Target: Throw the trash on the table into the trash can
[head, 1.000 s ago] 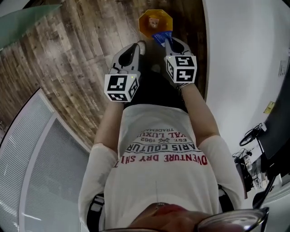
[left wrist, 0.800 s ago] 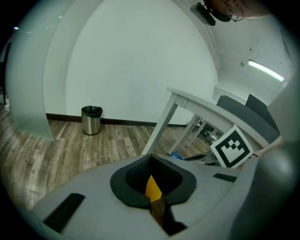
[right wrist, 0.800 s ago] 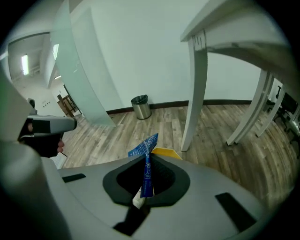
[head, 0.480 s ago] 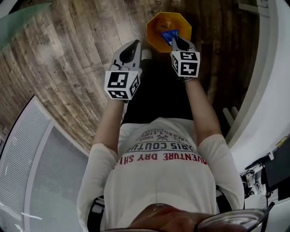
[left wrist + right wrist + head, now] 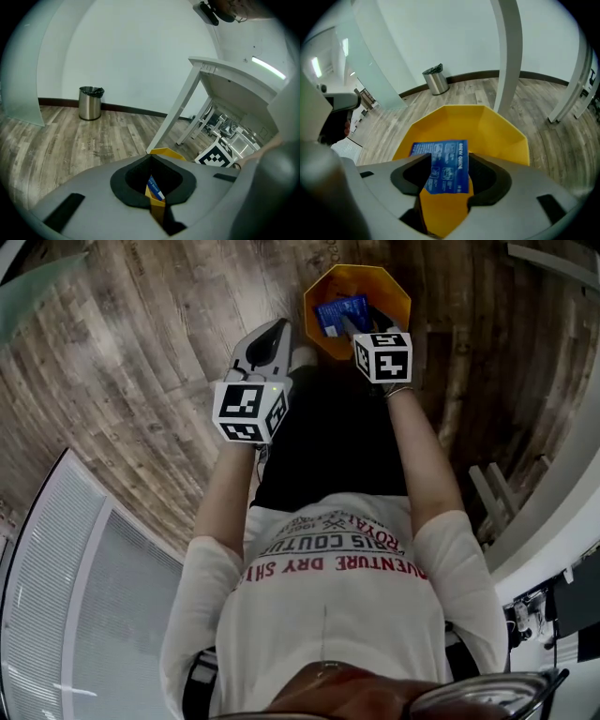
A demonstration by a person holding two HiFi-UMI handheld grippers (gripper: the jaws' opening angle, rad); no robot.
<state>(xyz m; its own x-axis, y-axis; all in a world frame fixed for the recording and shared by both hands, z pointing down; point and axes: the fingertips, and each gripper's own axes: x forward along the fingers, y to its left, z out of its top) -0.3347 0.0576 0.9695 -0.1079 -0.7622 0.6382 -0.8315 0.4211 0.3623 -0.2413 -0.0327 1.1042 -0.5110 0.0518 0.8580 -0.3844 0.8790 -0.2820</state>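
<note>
Lying between the jaws of my right gripper (image 5: 449, 159), the blue packet (image 5: 446, 166) is right over the mouth of the yellow trash can (image 5: 501, 126). Those jaws have just been opening and now stand wide, no longer pinching it. My left gripper (image 5: 151, 157) hovers just left of the can, jaws together on nothing. Under the can is wood floor (image 5: 141, 352). A white table leg (image 5: 508, 51) rises behind it, and a steel bin (image 5: 90, 103) stands far off by the wall.
</note>
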